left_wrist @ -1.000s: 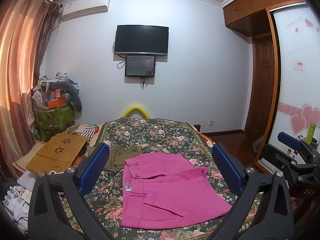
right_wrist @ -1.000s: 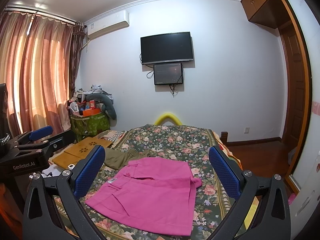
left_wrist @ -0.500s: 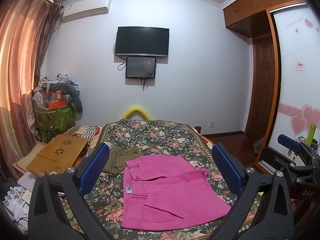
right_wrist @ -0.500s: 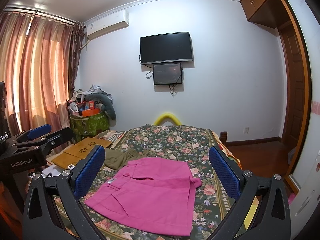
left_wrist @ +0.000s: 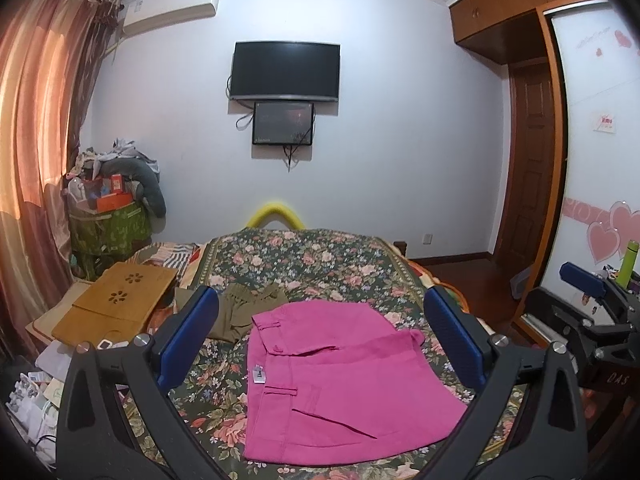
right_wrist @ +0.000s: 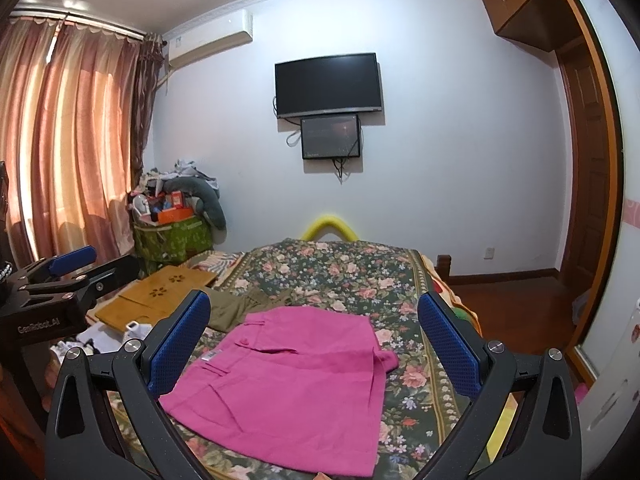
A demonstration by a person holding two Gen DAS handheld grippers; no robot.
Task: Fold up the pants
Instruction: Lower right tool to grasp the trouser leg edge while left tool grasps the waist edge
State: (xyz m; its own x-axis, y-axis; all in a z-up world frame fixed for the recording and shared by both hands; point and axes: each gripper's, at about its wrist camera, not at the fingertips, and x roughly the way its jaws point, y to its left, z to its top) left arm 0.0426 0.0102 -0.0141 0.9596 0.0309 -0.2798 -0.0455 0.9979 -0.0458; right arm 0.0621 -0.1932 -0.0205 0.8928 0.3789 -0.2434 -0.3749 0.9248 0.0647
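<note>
left gripper point(left_wrist: 322, 338): both blue pads spread wide, nothing between them, held above the near edge of the bed point(left_wrist: 320, 256). right gripper point(right_wrist: 314, 344): likewise spread wide and empty, raised over the same near edge. neither tool touches cloth.

task item: pink pants point(left_wrist: 340, 376) lie flat on the floral bedspread, at the near half of the bed, about midway between its left and right edges. waistband with a small white tag faces the left edge. the garment appears already doubled over, with one layer lying across another and a small corner sticking out toward the right edge.

procedure for the step in hand, judged from the layout:
- lower each gripper to one corner of the same short side, well apart from each other.
- pinch all layers at once; a shallow bite is likely to lift only the top layer.
- carry both corners across level and at equal pace, so edges meet square.
- tuck or flatten the protruding corner, otherwise the fold will bulge.

count:
- grippers: two.
- pink pants: one.
- olive garment point(left_wrist: 244, 312) just beyond the pants toward the left edge: one.
- wooden lap tray point(left_wrist: 116, 304) at the left edge: one.
- wall screens point(left_wrist: 286, 72): two.
</note>
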